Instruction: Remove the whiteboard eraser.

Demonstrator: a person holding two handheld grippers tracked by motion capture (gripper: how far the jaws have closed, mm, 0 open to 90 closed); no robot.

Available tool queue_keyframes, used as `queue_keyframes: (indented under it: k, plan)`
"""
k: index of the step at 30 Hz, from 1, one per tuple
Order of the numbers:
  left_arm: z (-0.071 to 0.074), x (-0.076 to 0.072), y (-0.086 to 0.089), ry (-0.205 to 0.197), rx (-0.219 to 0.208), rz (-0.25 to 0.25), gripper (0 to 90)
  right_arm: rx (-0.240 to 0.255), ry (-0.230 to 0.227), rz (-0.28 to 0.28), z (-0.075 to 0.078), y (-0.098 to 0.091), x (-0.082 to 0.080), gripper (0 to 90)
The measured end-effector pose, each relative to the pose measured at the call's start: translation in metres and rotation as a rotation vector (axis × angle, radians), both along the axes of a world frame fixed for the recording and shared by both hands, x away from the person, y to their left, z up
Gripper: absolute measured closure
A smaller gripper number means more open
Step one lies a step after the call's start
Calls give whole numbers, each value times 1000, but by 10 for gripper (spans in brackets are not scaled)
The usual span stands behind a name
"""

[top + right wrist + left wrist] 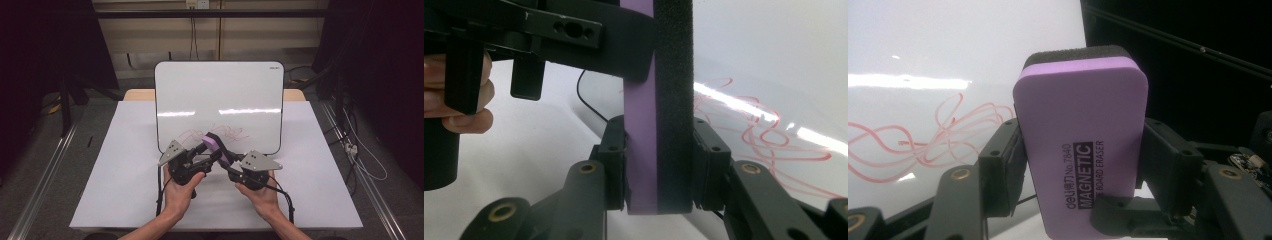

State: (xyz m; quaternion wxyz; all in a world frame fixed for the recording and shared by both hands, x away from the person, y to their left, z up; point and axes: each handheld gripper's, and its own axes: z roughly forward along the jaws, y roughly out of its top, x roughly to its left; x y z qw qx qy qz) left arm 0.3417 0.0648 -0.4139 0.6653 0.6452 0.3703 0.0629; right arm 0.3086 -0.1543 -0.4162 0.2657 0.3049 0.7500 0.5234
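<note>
- Purple foam eraser [216, 144] sits clear of the worktop [125, 190], at about 6 o'clock of the whiteboard [220, 100], pinched between both grippers at once.
- Left gripper [1079, 165] is clamped across the eraser's wide purple face; its pads bear on the two long edges.
- Right gripper [659, 167] is clamped across the thickness, one pad on the purple back, the other on the black felt.
- Risk: with two grips on one soft block, any pull by either hand could twist the foam or tear it free of the other hold.
- Risk: if both let go together, the eraser would drop onto the board's lower edge.
- Farther off, at 12 o'clock from the eraser, red scribbles [227, 132] remain; a tilted felt face would smear rather than clear them.
</note>
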Motion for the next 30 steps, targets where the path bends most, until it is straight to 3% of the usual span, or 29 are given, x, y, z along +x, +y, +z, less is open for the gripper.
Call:
queue_keyframes:
  k: [7,11,13,19,26,27,30]
  plan:
    - [3,0,1,-2,6,-9,405,16,1,0,0,0,0,637]
    - [3,1,2,5,12,-4,407,19,20,2,-1,-3,2,489]
    - [3,2,4,4,30,-3,408,29,26,-12,-1,-4,2,385]
    - [7,8,15,-5,75,23,408,32,63,-20,-4,-9,2,248]
    - [11,14,29,16,127,35,408,39,75,-66,1,-21,2,144]
    - [13,15,32,12,168,39,409,31,88,-79,1,-27,2,130]
    - [16,15,34,-5,205,45,409,17,99,-90,1,-32,2,121]
